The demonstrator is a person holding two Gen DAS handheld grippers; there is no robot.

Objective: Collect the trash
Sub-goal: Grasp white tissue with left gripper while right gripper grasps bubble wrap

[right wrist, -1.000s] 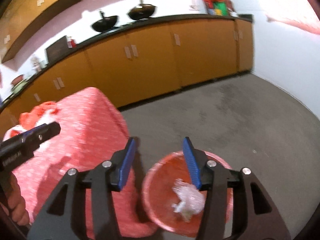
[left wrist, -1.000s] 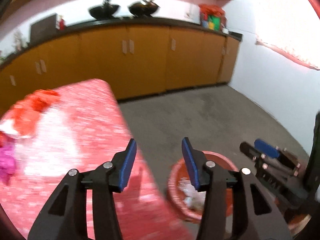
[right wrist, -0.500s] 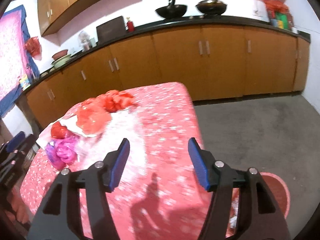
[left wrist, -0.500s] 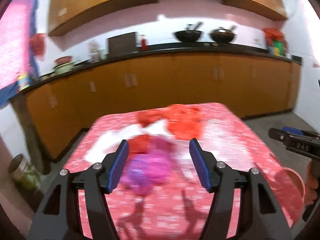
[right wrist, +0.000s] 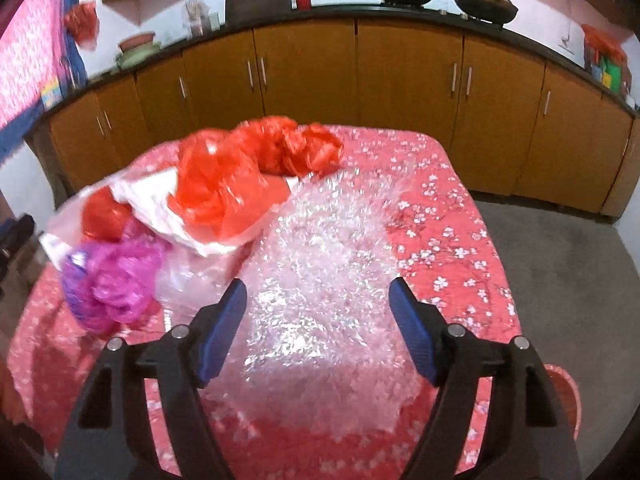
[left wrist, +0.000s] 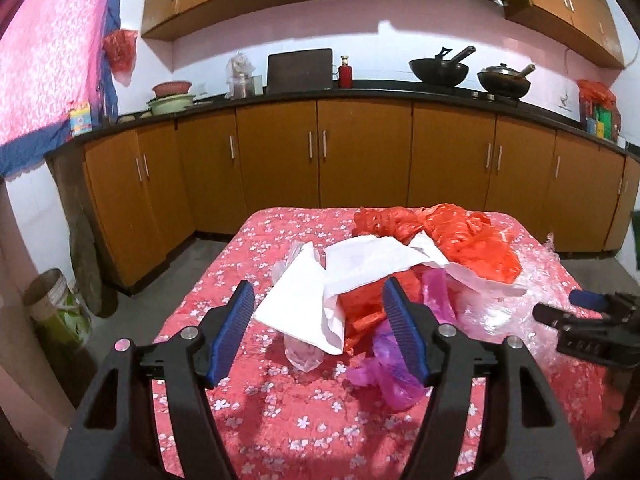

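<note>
A heap of trash lies on the red flowered table [left wrist: 280, 408]: white paper [left wrist: 304, 292], red plastic bags [left wrist: 460, 240], a purple bag [left wrist: 388, 372] and a clear plastic piece [left wrist: 302, 354]. My left gripper [left wrist: 318, 284] hovers over the near side of the heap. Its jaws are opening and nothing is between them. A sheet of bubble wrap [right wrist: 320, 260] covers the right part of the table [right wrist: 448, 208]. My right gripper [right wrist: 318, 283] hangs above it, jaws opening and empty; it also shows in the left wrist view [left wrist: 580, 312]. The red bags [right wrist: 248, 176] and purple bag [right wrist: 108, 280] lie to its left.
A red basin [right wrist: 564, 392] peeks out below the table's right edge. Wooden cabinets [left wrist: 360, 160] with a dark counter run behind the table, with woks [left wrist: 440, 66] on top. A bucket [left wrist: 52, 300] stands on the floor at the left. Grey floor [right wrist: 568, 272] lies right of the table.
Both grippers have swung left from over the red basin on the floor to over the table's trash heap. Both pairs of jaws stand wider apart than before.
</note>
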